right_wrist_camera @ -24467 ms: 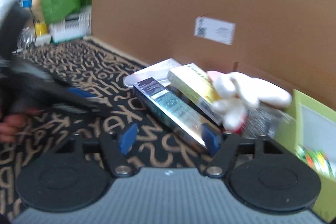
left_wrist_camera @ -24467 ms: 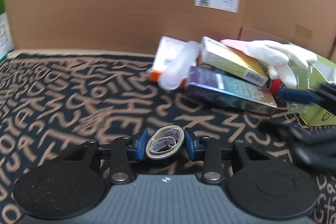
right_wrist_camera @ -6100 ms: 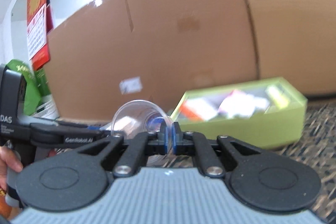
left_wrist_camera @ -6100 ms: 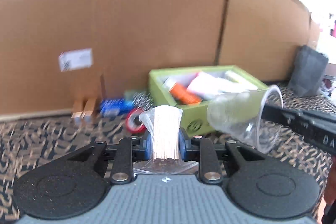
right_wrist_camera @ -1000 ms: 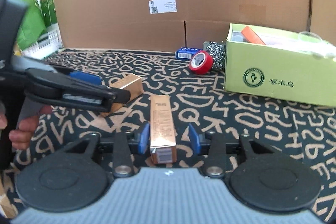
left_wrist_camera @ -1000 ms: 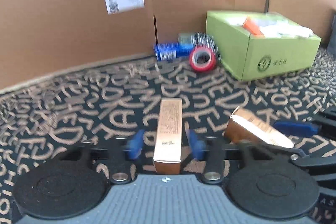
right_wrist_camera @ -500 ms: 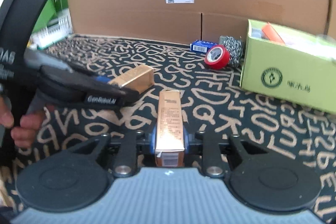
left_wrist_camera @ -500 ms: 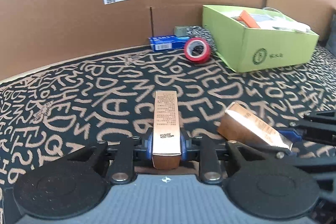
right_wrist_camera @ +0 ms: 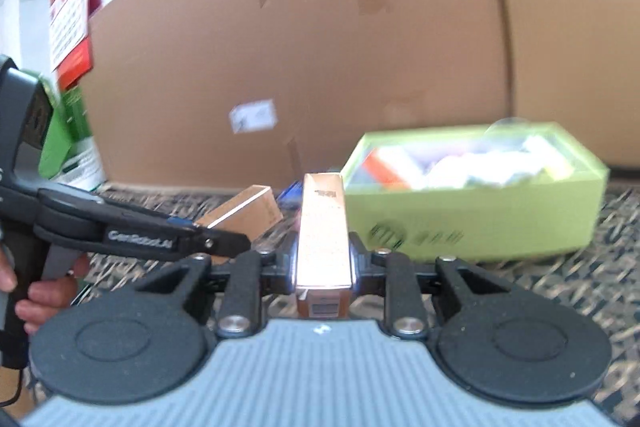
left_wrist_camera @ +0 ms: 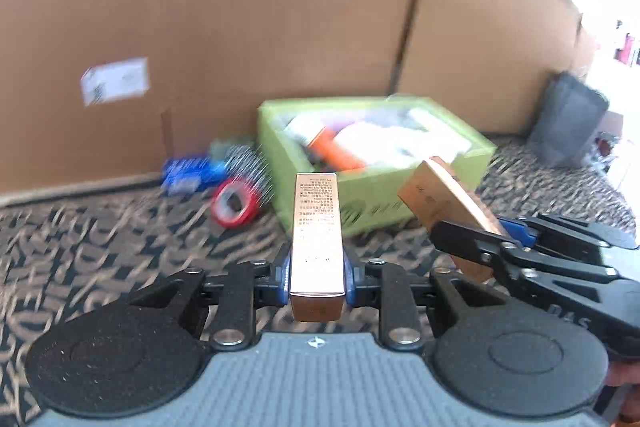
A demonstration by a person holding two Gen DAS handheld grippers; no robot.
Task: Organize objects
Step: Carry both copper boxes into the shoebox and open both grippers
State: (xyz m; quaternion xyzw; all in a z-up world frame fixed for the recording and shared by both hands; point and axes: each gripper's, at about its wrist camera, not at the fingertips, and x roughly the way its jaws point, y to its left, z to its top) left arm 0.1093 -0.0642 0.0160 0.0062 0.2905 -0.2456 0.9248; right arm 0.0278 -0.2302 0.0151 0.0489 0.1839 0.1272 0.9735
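In the left wrist view my left gripper point(left_wrist_camera: 316, 277) is shut on a slim copper box point(left_wrist_camera: 316, 227), held lengthwise off the mat and pointing at the green box point(left_wrist_camera: 276, 147). To its right my right gripper point(left_wrist_camera: 486, 233) is shut on a second copper box point(left_wrist_camera: 436, 195), tilted in the air. The right wrist view shows the right gripper point(right_wrist_camera: 323, 267) clamped on this second box point(right_wrist_camera: 323, 223), with the green box point(right_wrist_camera: 480, 223) just behind. At the left, the left gripper point(right_wrist_camera: 216, 241) carries its copper box point(right_wrist_camera: 248, 209). The green box holds several items.
A red tape roll point(left_wrist_camera: 234, 205), a blue packet point(left_wrist_camera: 186, 173) and a steel scourer point(left_wrist_camera: 250, 157) lie left of the green box, by the cardboard wall point(left_wrist_camera: 240, 27). A grey pouch point(left_wrist_camera: 568, 123) stands far right. A person's hand point(right_wrist_camera: 40, 303) grips the left handle.
Both grippers closed on the copper boxes that lay between their fingers on the mat, lifted them and swung toward the green box, which now looms nearer.
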